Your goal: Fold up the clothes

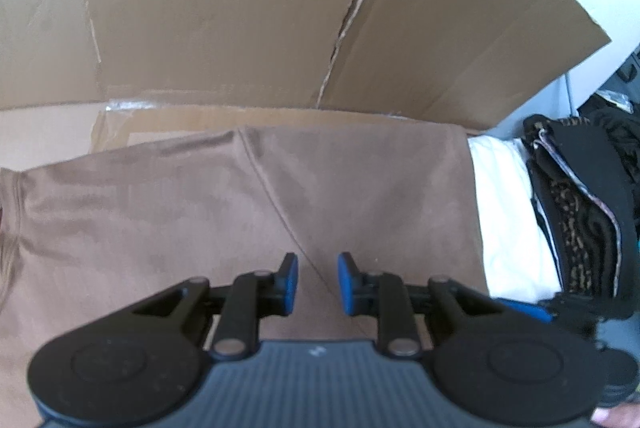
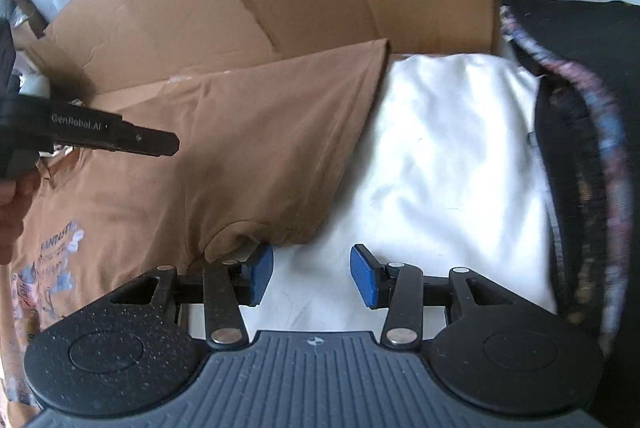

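A brown T-shirt [image 1: 200, 212] lies spread flat, its sleeve seam running diagonally under my left gripper [image 1: 318, 282], which hovers open just above the fabric with nothing between its blue pads. In the right wrist view the same brown T-shirt [image 2: 256, 132] shows a printed graphic at lower left and its sleeve reaches over a white cloth [image 2: 448, 156]. My right gripper [image 2: 312, 278] stands open over the white cloth, its left pad right beside the sleeve's rolled hem [image 2: 236, 242]. The left gripper [image 2: 100, 134] also juts in from the left edge there, above the shirt.
Flattened cardboard [image 1: 240, 8] rises behind the shirt and lies beneath it. A pile of dark patterned garments [image 1: 588, 212] sits to the right of the white cloth, seen also as dark clothing [image 2: 592, 148] with a multicoloured trim. A hand [image 2: 12, 196] shows at the left edge.
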A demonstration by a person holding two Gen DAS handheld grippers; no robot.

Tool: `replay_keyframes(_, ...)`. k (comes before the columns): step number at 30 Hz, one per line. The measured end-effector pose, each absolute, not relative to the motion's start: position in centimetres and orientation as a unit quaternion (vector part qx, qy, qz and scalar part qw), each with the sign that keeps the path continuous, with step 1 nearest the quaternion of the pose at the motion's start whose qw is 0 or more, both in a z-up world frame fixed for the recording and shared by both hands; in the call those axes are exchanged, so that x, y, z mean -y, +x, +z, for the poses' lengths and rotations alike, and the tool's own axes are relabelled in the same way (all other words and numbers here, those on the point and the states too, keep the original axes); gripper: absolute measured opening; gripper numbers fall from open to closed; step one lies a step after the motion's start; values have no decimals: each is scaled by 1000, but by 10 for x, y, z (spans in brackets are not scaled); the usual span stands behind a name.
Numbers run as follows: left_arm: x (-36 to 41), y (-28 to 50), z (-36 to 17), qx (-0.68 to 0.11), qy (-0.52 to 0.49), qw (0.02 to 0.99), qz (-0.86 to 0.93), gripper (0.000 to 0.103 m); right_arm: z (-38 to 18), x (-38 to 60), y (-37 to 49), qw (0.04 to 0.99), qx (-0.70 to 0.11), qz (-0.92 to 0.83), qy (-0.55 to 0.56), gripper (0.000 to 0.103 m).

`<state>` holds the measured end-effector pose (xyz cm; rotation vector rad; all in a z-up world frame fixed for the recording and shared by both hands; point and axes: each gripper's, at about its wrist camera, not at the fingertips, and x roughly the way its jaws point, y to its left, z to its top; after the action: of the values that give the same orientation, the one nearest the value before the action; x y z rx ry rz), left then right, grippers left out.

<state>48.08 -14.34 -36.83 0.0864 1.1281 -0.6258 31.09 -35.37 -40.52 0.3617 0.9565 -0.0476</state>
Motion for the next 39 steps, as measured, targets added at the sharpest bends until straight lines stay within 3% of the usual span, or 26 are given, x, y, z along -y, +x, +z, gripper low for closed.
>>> replay_keyframes(11, 142, 478, -371, -531, 31, 795, -292, 23, -413, 361, 308, 895, -398, -53, 194, 50)
replay_keyframes(13, 143, 478, -370, -530, 29, 796, -292, 23, -411, 362, 307, 900, -385, -69, 193, 46)
replay_keyframes(15, 143, 479, -369, -529, 28, 796, -294, 23, -406, 365, 302, 904, -373, -84, 191, 36)
replay_keyframes(18, 146, 480, -368, -529, 29, 794, -298, 23, -398, 370, 294, 907, -360, -103, 191, 34)
replay_keyframes(28, 150, 480, -370, -533, 30, 791, -300, 23, -404, 375, 286, 879, -378, -29, 290, 35)
replay_keyframes(32, 150, 481, -373, -537, 33, 788, -299, 23, -410, 376, 287, 866, -378, -5, 327, 43)
replay_keyframes(39, 148, 481, -378, -543, 33, 784, -299, 23, -439, 398, 294, 805, -364, 7, 469, 45)
